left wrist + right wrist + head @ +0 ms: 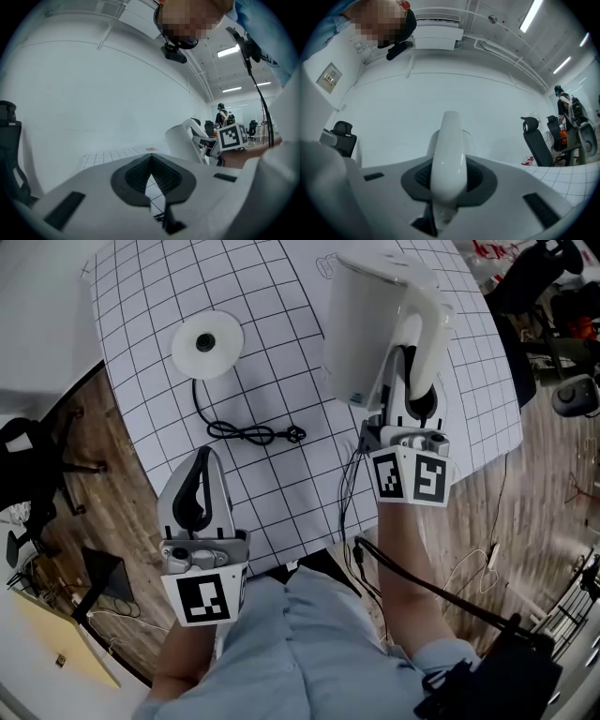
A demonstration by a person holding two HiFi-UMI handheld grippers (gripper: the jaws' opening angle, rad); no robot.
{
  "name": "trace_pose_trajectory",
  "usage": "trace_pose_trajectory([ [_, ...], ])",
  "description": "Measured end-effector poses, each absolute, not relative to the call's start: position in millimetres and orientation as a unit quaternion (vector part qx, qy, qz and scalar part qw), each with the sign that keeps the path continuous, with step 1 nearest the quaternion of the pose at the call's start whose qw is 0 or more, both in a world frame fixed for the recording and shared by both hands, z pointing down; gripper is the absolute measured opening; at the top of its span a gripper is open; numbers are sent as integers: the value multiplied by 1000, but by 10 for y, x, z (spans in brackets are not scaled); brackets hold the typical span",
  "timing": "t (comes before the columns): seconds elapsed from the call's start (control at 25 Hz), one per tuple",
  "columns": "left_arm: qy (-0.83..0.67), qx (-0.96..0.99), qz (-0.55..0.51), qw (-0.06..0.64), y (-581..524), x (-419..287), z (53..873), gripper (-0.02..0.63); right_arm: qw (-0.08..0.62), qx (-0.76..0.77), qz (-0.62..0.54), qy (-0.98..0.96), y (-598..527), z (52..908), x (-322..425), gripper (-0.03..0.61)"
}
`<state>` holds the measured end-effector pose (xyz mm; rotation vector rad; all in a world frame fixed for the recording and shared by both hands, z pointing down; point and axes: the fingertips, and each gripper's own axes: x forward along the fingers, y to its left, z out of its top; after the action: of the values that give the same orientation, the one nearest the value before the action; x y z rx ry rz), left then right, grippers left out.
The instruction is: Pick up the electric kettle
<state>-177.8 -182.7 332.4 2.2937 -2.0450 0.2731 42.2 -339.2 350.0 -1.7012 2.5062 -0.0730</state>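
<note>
Step in hand: the grasp on the electric kettle is judged made and the lift under way; the round base is left bare, with nothing seated on it
Kettle place: well to the right of the base, upright, over the far right part of the gridded bench; whether its foot is clear of the bench cannot be told, since the underside is hidden in every view
Right claw: clenched on the kettle's white handle; in the right gripper view the handle is seen pinched between the dark pads, running upright through the grip
Left claw: closed on nothing, the pads met at their tips; held on the near side of the base, apart from the kettle and from the cord
Cord: coiled loosely on the bench just in front of the base, plug end turned toward the kettle; not touched by either claw
Next move: a steady raise is called for, the grip kept firm so that the body is not let swing about the handle; the spout side is best kept level; the cord and base need not be disturbed
Risk: a slip of the smooth handle through the pads is judged the main hazard
</note>
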Motion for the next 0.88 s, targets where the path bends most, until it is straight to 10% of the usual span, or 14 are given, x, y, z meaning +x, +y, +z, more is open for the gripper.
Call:
trace_pose_trajectory([
  [0.88,-662,744,92,3,-1563,-1278,3173,0,-29,-536,-55,842,-2701,4038,647,80],
])
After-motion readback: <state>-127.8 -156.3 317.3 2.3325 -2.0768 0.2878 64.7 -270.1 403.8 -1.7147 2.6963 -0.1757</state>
